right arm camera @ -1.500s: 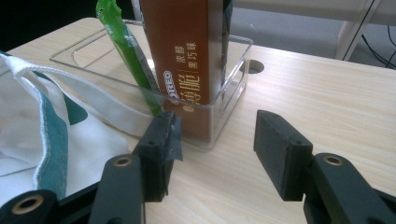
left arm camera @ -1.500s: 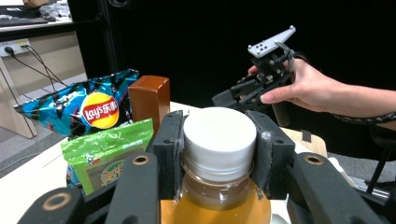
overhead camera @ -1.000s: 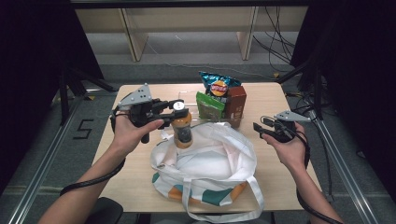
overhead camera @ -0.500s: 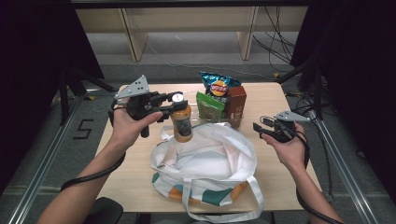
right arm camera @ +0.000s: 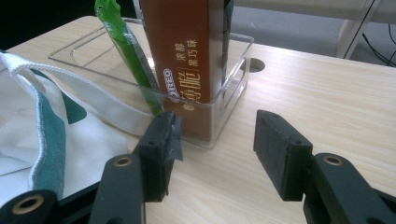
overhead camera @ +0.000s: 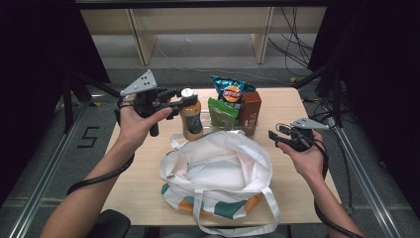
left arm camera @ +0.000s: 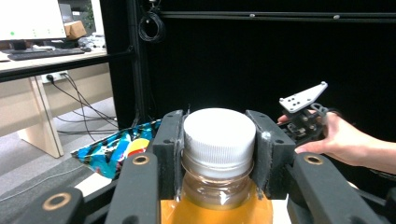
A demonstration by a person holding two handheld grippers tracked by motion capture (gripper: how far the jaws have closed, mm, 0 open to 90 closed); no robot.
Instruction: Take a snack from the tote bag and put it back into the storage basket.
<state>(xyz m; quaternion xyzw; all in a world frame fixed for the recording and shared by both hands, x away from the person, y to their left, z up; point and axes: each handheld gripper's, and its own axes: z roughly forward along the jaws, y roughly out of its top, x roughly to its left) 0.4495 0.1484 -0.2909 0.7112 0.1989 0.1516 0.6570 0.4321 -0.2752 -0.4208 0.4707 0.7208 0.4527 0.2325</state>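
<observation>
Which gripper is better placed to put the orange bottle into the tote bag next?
Left. The left gripper already clamps the orange bottle at its white cap, just above the tote bag. The right gripper is open with nothing between its jaws, beside the clear bin.

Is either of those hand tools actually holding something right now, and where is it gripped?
The left tool clamps the orange drink bottle by its white cap. The right tool is open, holding nothing.

Grey floor [overhead camera: 198, 52] (cables trailing) under pale wooden shelving [overhead camera: 198, 20], black curtains [overhead camera: 376, 74] flanking.
</observation>
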